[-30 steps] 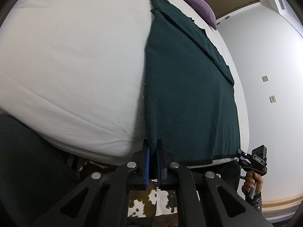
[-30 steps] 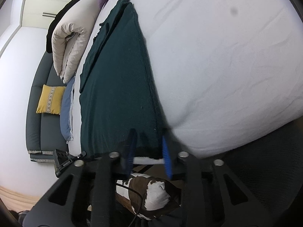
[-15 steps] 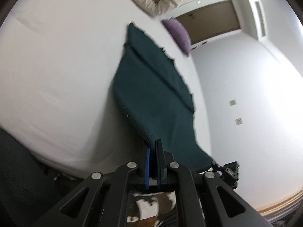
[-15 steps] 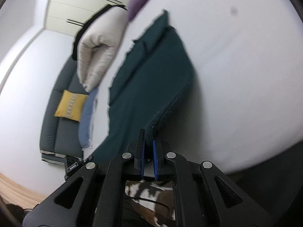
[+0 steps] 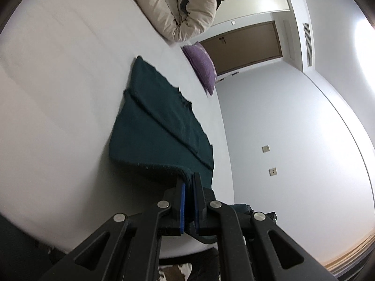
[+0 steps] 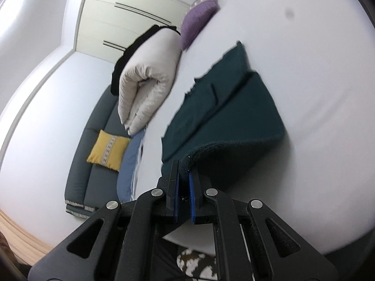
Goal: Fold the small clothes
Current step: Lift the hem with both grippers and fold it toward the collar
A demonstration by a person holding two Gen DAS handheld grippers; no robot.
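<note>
A dark green knitted garment [image 5: 159,126] lies on the white bed [image 5: 58,93], its far part flat with folded-in sides. My left gripper [image 5: 188,180] is shut on one near corner of its hem and holds it lifted off the bed. In the right wrist view the same garment [image 6: 225,112] shows, and my right gripper [image 6: 185,166] is shut on the other near corner, also raised. The near hem curls up between the two grippers.
A rolled beige duvet [image 5: 178,7] and a purple pillow [image 5: 201,65] lie at the far end of the bed. A grey sofa [image 6: 93,164] with a yellow cushion [image 6: 107,149] stands beside the bed. A brown door [image 5: 246,46] is beyond.
The right gripper closed on the hem corner. Both grippers then lifted the near hem off the bed edge and carried it forward over the garment.
</note>
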